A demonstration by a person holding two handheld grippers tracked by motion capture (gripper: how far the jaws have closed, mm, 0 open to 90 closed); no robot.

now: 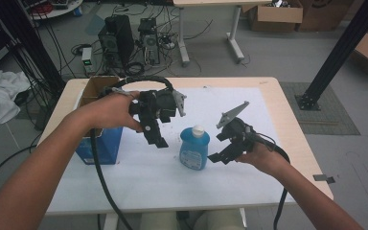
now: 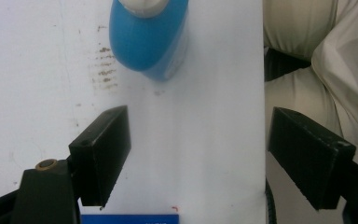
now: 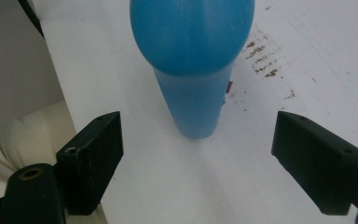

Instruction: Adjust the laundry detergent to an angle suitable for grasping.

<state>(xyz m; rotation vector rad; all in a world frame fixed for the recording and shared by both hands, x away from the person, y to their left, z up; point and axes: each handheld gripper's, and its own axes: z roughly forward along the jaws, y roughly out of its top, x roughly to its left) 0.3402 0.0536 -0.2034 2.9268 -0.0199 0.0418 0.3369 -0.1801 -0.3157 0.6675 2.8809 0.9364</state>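
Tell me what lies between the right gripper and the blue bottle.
Nothing but bare white table. In the right gripper view, the right gripper stands open, facing the blue bottle, with empty surface between. The high view agrees.

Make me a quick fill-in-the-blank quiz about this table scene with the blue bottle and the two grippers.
1. The blue bottle stands upright on the white mat and its cap is ____ in colour.
2. The fingers of the right gripper stand ____, with nothing between them.
3. At the table's left edge, beside the left gripper, stands an open ____ box.
4. The bottle stands ____ the two grippers.

Missing words: white; open; blue; between
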